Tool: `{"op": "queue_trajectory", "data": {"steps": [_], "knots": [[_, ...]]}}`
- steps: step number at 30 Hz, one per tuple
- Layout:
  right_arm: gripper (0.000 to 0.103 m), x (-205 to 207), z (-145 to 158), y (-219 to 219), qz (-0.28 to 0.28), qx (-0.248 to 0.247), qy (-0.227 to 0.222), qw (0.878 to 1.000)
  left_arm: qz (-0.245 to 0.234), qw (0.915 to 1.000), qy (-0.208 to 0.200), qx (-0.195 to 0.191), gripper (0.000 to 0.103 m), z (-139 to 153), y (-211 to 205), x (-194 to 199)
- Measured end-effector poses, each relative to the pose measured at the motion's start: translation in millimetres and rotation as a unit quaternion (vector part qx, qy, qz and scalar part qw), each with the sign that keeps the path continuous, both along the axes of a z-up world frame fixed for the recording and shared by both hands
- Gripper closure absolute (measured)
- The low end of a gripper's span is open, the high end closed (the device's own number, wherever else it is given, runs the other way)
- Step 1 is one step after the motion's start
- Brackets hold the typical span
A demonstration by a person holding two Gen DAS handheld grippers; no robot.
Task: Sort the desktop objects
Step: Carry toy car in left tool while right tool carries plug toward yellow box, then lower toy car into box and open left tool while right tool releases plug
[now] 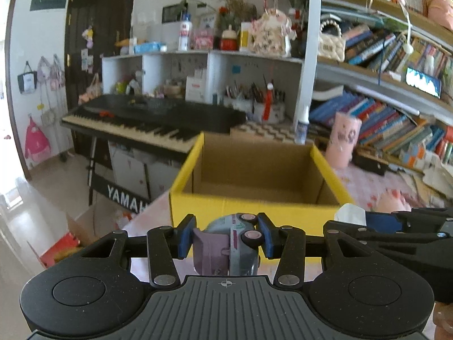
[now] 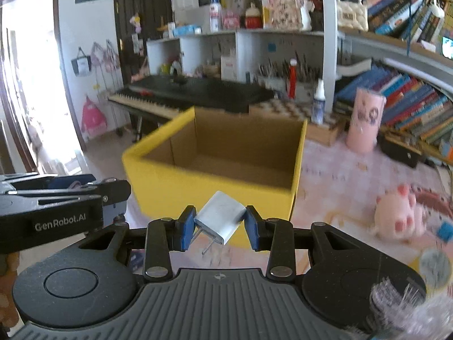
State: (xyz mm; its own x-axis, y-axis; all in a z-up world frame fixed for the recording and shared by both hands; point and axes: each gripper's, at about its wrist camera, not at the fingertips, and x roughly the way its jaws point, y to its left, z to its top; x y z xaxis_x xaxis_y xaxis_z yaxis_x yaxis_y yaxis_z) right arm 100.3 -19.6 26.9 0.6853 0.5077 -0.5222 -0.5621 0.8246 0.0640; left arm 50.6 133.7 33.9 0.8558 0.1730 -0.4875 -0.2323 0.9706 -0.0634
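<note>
- Between the blue pads of the left gripper [image 1: 226, 235]: a small toy car [image 1: 240, 243], grey-blue with a lilac part, wheels turned toward the right pad; jaws pinch it from both sides, clear of the tabletop
- Between the pads of the right gripper [image 2: 217, 226]: a white plug adapter [image 2: 219, 216], tilted, its 2 metal prongs pointing down and left; jaws pinch it at its edges, lifted off the surface
- Just ahead of both grippers: an open yellow box [image 1: 198, 206] with a bare brown cardboard inside; nothing seen on the visible part of its floor
- Box stands on a table with a pink patterned cloth [image 2: 339, 175]
- Right of the box, on the cloth: a pink plush pig [image 2: 396, 215], well apart from the box
- Further back: a pink cylinder [image 2: 365, 121] upright near the bookshelf [image 1: 396, 119]; a white spray bottle [image 2: 318, 104] beside a white post
- Behind the box, left: a black keyboard [image 1: 147, 119] on a stand
- Left wrist view shows the right gripper at its right edge; both are side by side, near the box's front wall
- Slight motion blur in both views
</note>
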Motion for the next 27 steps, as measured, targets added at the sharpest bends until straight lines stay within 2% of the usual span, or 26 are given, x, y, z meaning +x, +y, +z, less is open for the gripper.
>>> {"op": "queue_trajectory", "data": {"steps": [8, 19, 27], "knots": [[0.068, 47, 12, 8, 0.024, 0.000, -0.012, 1.000, 0.011, 0.9999, -0.008, 0.006, 0.058, 8, -4, 40], [0.068, 113, 1, 10, 0.064, -0.026, 0.017, 0.997, 0.025, 0.9996, 0.012, 0.005, 0.058, 1, -11, 96], [0.068, 156, -12, 18, 0.101, -0.066, 0.032, 0.992, 0.024, 0.9988, 0.044, 0.001, 0.058, -11, -15, 132]]}}
